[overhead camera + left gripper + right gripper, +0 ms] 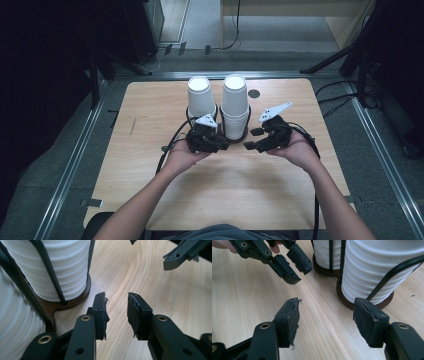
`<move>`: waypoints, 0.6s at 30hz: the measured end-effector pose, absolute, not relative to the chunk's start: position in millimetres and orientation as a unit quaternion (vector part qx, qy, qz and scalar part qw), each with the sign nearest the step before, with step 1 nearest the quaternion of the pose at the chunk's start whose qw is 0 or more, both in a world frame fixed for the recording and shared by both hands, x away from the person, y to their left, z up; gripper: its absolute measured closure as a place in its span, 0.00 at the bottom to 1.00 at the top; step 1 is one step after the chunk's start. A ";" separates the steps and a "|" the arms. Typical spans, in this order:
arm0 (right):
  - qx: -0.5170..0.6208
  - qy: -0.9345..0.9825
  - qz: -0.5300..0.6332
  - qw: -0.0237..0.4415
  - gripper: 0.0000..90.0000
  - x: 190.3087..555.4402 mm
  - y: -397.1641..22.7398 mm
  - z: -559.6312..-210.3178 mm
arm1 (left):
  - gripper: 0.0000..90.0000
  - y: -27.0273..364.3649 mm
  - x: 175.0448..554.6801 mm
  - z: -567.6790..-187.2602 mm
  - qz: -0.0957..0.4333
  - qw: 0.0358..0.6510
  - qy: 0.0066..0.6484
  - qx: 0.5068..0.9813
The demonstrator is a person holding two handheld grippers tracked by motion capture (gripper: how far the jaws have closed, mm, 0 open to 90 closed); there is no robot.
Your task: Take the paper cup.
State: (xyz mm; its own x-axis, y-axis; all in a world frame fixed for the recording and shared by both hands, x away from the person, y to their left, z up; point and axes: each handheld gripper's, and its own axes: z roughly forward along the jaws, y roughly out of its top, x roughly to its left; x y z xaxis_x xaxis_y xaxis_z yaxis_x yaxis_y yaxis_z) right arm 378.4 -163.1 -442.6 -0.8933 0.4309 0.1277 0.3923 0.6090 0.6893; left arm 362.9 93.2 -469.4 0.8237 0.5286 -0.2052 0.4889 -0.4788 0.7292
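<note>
Cups: two white stacks sitting upside down at the far middle of the wooden table (150, 200), each inside a black wire holder on a dark round base. Left cup stack (201, 97) is shorter, right cup stack (234, 106) is taller and showing many ribbed rims. The two stacks are standing just beside each other.

Left gripper (223, 146) is resting in the person's left hand (182, 156), low over the table just in front of the left stack, jaws pointing toward the right gripper. In the left gripper view its jaws are standing apart with a narrow gap, nothing between them, only bare wood showing through; the holder base (72, 301) is lying just to the side, not touched.

Right gripper (248, 146) is sitting in the right hand (296, 150), near the front of the taller stack, tips facing the left gripper and close to it, not touching. In the right gripper view its jaws are spread wide, gripping nothing, worn pads (292, 320) visible.
</note>
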 end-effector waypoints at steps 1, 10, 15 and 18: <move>0.231 0.897 0.376 0.029 0.41 380.5 -162.5 -438.8 | 0.82 92.4 364.6 -466.4 0.023 0.417 0.301 0.857; 0.231 0.898 0.372 0.044 0.40 387.7 -159.3 -418.5 | 0.99 84.3 371.6 -453.9 0.051 0.416 0.309 0.854; 0.230 0.895 0.380 0.049 0.39 395.0 -159.8 -406.4 | 0.99 78.7 376.3 -447.1 0.064 0.412 0.319 0.851; 0.231 0.893 0.381 0.056 0.35 401.5 -159.8 -395.1 | 0.99 74.1 379.6 -443.6 0.069 0.410 0.330 0.848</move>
State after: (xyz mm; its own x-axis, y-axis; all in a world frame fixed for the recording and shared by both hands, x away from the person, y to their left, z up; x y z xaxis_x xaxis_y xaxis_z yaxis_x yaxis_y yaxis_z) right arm 401.5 -159.8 -395.1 -0.8873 0.4547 0.0767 0.3700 0.6028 0.7069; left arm 379.6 74.1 -443.6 0.7731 0.6155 -0.1533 0.5026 -0.4470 0.7400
